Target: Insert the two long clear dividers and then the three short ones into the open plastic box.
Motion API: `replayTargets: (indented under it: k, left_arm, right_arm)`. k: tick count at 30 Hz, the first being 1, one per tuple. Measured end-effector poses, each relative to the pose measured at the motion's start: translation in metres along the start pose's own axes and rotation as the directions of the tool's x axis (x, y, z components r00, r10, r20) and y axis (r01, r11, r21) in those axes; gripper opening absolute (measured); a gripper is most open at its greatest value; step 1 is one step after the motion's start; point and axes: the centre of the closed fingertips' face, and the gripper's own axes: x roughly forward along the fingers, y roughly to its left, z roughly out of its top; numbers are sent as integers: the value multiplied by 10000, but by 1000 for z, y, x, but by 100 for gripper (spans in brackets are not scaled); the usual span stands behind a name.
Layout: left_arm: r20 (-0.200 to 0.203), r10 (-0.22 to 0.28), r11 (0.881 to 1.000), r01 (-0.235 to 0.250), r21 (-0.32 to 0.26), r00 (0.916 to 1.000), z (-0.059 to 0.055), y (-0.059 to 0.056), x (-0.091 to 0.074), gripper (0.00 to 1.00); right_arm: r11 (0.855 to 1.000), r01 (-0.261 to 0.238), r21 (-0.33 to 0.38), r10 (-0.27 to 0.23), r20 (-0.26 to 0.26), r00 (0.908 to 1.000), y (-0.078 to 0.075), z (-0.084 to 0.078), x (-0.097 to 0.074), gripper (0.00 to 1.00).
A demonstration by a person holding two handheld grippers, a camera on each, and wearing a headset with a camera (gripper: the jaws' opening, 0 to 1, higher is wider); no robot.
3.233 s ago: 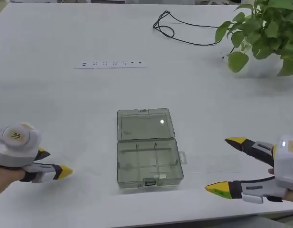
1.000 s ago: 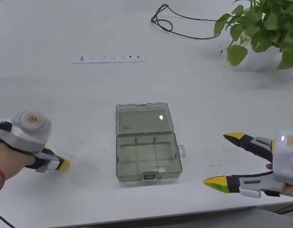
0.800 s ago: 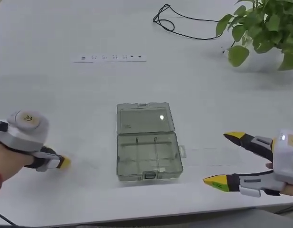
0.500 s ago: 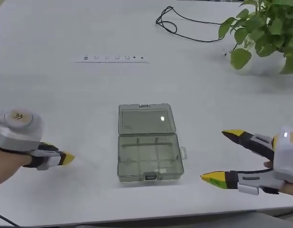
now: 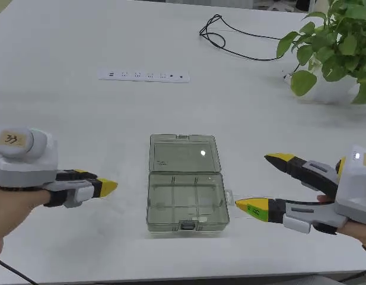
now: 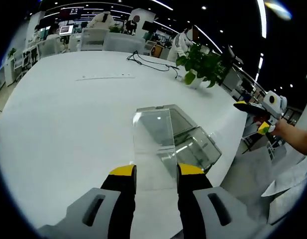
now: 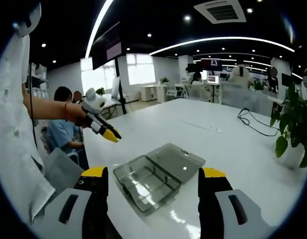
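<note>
Pinching a clear divider (image 6: 154, 144) between its yellow tips, the left gripper (image 5: 110, 186) hovers over the white table (image 5: 64, 119), left of the plastic box (image 5: 186, 202) and apart from it. In the left gripper view the pane stands upright between the nearly closed jaws and reaches forward past them. I cannot tell whether it is a long or a short piece.

The box sits near the table's front edge, between the two grippers. Its lid (image 5: 184, 153) lies flat behind the tray. Faint partition lines cross inside the tray.

The right gripper (image 5: 258, 181) is just right of the box, its jaws spread wide and nothing between them.

Further back are a white power strip (image 5: 144, 76), a looped black cable (image 5: 230, 38) and a leafy plant (image 5: 340, 44) at the far right.
</note>
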Motion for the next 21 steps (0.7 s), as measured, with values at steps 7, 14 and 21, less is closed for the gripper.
replayTargets:
  k: [7,14,21]
  left_arm:
    - [1004,-1014,9918,1085,-682,9898,17,-41,6,30]
    - [1287,-1656,9827,1745,-619,9778,19,-77,14,30]
    - [1750,-2234,9708,2350,-483,9589,27,-111,20,30]
  right_arm:
    - [9966,-110,815,74,454,9989,12,27,11,63]
    - [9928,-357,1146,307,451,9985,35,42,26,56]
    - [9787,-36,2055,17,93,10000,40,39,34,40]
